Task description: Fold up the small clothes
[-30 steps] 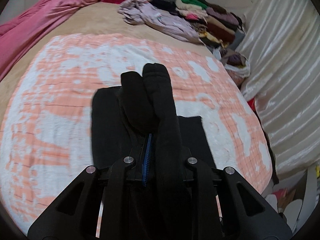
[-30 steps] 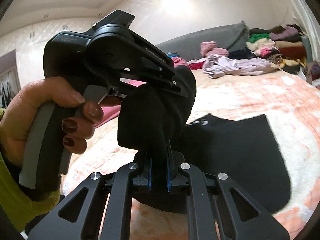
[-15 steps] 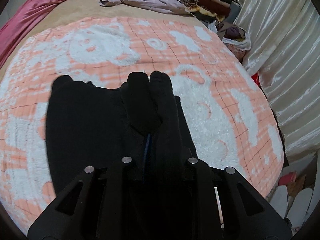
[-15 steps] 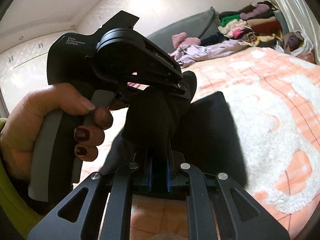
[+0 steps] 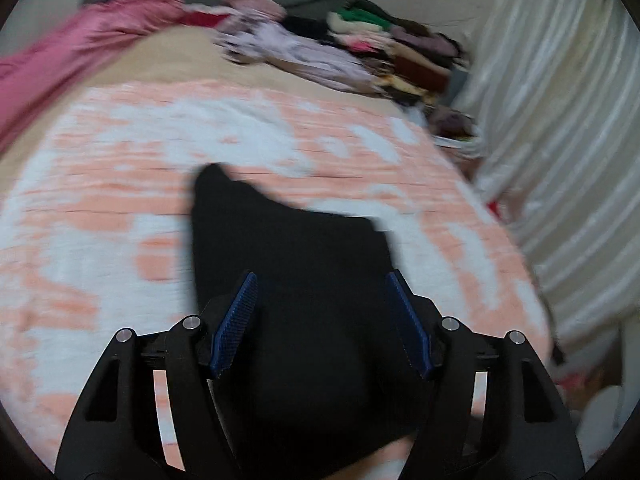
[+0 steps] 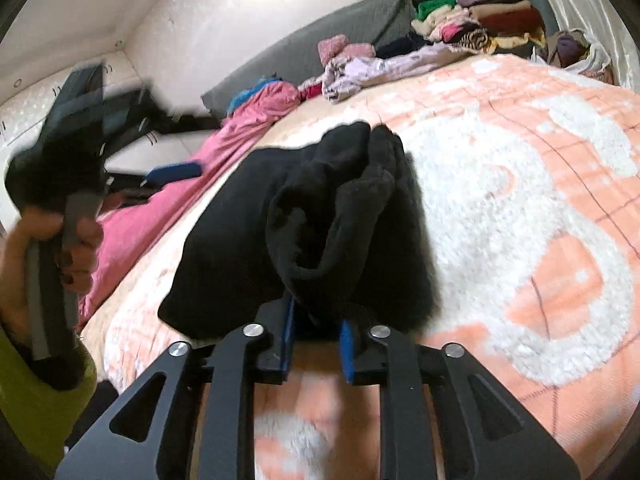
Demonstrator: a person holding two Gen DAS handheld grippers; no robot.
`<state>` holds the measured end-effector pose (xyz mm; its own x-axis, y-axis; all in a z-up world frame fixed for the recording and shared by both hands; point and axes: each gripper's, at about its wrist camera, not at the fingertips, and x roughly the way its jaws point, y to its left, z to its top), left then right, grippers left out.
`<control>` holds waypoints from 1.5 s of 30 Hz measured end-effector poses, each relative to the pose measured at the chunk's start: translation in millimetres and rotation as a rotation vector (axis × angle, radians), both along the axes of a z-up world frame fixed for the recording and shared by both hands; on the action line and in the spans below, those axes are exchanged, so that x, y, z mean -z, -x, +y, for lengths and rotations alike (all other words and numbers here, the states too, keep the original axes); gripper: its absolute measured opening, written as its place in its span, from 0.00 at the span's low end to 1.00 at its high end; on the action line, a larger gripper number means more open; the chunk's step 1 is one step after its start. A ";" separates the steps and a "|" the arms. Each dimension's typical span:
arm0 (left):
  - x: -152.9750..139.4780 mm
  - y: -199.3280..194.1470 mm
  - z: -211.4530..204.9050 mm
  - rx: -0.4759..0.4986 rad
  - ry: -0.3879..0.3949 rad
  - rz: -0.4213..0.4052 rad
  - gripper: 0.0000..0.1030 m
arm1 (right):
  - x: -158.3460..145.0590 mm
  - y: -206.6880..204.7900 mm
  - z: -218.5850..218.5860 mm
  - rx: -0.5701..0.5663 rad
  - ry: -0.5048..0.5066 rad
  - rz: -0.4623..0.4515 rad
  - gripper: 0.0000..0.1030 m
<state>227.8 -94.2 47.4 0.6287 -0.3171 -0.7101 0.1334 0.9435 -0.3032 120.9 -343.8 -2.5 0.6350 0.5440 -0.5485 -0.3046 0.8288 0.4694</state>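
Lying on one blanket (image 5: 120, 208), one black garment (image 5: 304, 264) sits between spread left fingers (image 5: 236, 320), right fingers (image 6: 286, 336) pinching its fold.

Garment (image 6: 304, 216): solid black, no pattern.
Blanket (image 6: 520, 184): peach-orange ground, fluffy white motifs, thin dark grid lines.
Sheet (image 5: 172, 60) beneath blanket: plain tan.
Quilt (image 5: 80, 48) at bed edge: glossy pink.
Headboard (image 6: 344, 28): grey.
Loose top (image 6: 380, 68): pale lilac.
Clothes pile (image 6: 480, 12): mixed green, cream, maroon, purple, pink, one striped piece.
Curtain (image 5: 560, 128): shiny white, vertical folds.
Left gripper (image 5: 320, 320): black frame, blue ribbed pads (image 5: 236, 320).
Right gripper (image 6: 318, 344): black frame, blue pads.
Sleeve (image 6: 36, 412): lime green.
Nails (image 6: 66, 279): dark red.
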 end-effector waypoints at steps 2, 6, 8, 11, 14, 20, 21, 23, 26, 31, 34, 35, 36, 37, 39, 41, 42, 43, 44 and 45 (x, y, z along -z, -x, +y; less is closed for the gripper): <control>12.8 8.1 16.3 -0.037 -0.052 0.002 0.56 | -8.5 5.2 -4.2 -0.001 0.005 -0.007 0.25; 46.3 12.5 17.6 -0.010 -0.091 0.065 0.57 | -34.7 0.5 -20.7 0.050 -0.012 -0.047 0.31; 55.3 15.2 17.3 -0.020 -0.092 0.059 0.57 | -47.6 -12.2 -23.2 0.073 0.004 -0.060 0.37; 57.6 20.9 19.3 -0.037 -0.078 0.043 0.57 | -60.2 -48.1 -19.2 0.052 0.052 -0.053 0.47; 55.9 25.9 17.0 -0.027 -0.097 0.036 0.57 | -58.0 -88.6 -12.4 0.032 0.099 0.013 0.51; 55.4 28.2 14.1 -0.013 -0.106 0.034 0.57 | -29.5 -161.5 -3.5 0.051 0.115 0.152 0.51; 55.5 28.8 14.3 -0.011 -0.105 0.036 0.57 | -25.1 -169.3 -1.6 0.055 0.118 0.171 0.51; 55.6 29.3 14.4 -0.010 -0.106 0.034 0.57 | -18.6 -181.7 2.2 0.044 0.117 0.199 0.51; 55.7 30.9 13.9 -0.007 -0.098 0.036 0.57 | -16.4 -187.2 11.4 0.022 0.135 0.211 0.49; 56.0 32.2 12.7 -0.008 -0.101 0.034 0.57 | -13.1 -186.5 25.4 -0.011 0.188 0.210 0.28; 55.4 33.7 11.0 -0.008 -0.108 0.031 0.57 | -19.0 -180.1 32.9 -0.021 0.243 0.141 0.14; 54.4 34.2 10.7 -0.010 -0.108 0.031 0.57 | -23.2 -177.4 33.3 -0.025 0.245 0.117 0.13; 53.1 34.4 10.7 -0.010 -0.105 0.029 0.57 | -29.4 -174.0 34.0 -0.033 0.250 0.083 0.13; 50.8 35.6 10.5 -0.009 -0.102 0.024 0.57 | -37.1 -170.1 33.7 -0.038 0.255 0.044 0.13; 47.4 37.0 7.8 -0.002 -0.101 0.014 0.58 | -54.5 -164.7 29.4 -0.036 0.250 -0.038 0.13; 46.9 35.4 3.5 0.010 -0.109 0.015 0.63 | -59.0 -168.0 25.0 -0.013 0.276 -0.058 0.13; 48.4 34.4 0.7 0.016 -0.118 0.021 0.64 | -55.3 -172.3 23.3 -0.002 0.291 -0.042 0.12; 52.1 33.1 -3.3 0.024 -0.129 0.031 0.64 | -48.6 -177.3 21.4 0.007 0.303 -0.017 0.13; 54.9 32.6 -5.0 0.027 -0.136 0.035 0.64 | -37.1 -183.5 20.1 0.008 0.318 0.020 0.13; 58.0 32.1 -6.8 0.027 -0.147 0.036 0.65 | -26.0 -188.0 19.2 0.009 0.329 0.050 0.13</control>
<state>195.7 -101.1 -10.6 0.5944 -0.2240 -0.7723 0.1506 0.9744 -0.1667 308.9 -324.6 23.5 0.6066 0.3267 -0.7248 -0.2798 0.9411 0.1900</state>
